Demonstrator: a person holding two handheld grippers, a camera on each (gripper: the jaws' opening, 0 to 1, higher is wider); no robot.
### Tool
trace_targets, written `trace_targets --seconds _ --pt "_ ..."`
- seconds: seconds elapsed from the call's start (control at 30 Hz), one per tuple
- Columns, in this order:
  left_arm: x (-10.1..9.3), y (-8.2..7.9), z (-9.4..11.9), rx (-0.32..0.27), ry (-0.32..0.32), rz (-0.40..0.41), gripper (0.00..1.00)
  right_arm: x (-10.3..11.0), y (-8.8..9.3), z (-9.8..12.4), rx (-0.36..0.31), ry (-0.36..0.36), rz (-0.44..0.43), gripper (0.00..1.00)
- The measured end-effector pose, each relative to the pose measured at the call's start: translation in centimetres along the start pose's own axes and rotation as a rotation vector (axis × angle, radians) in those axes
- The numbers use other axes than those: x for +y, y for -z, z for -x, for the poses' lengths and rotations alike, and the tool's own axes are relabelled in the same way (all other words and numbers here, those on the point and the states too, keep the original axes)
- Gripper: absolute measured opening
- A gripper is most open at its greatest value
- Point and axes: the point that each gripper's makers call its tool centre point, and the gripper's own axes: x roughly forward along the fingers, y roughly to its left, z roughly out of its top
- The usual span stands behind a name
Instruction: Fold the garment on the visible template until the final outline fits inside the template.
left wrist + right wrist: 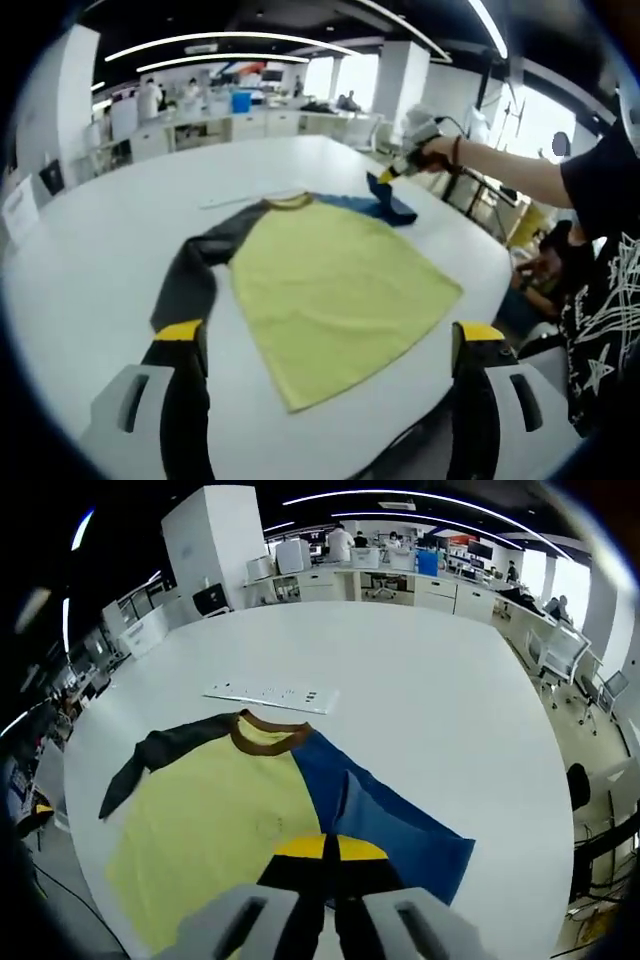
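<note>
With my right gripper [330, 865] clamped on the blue sleeve [385, 820] at lower centre, I should carry it flat across the shirt [215, 820] mid-frame; my left gripper [325, 345] waits, jaws apart, bottom of frame.

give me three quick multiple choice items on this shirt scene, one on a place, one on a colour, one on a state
1. Where does the white strip lie?
A. On the table beyond the collar
B. On top of the yellow body
C. Under the black sleeve

2. What colour is the sleeve held by the right tongs?
A. Black
B. Blue
C. Red

3. How are the left tongs?
A. Shut on the hem
B. Open, holding nothing
C. Shut on the collar

Answers: 1 A, the strip sits on the table past the brown collar. 2 B, the blue sleeve is lifted and folded. 3 B, jaws stand wide apart over the shirt.
</note>
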Motion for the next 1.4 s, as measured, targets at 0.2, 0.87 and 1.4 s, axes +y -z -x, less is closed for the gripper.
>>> trace_targets --seconds 0.2,0.87,1.4 --pt "-0.2 0.0 -0.1 0.005 0.006 -0.012 0.98 2.4 -0.7 -0.8 -0.001 -0.025 0.023 0.0" --pt "-0.1 0.1 -0.1 0.014 0.005 -0.012 0.98 9.0 -3.3 -3.2 -0.003 -0.097 0.076 0.0" --pt "0.1 0.5 0.1 0.017 -0.005 0.003 0.97 14.3 -4.5 -4.1 -0.007 -0.173 0.094 0.0"
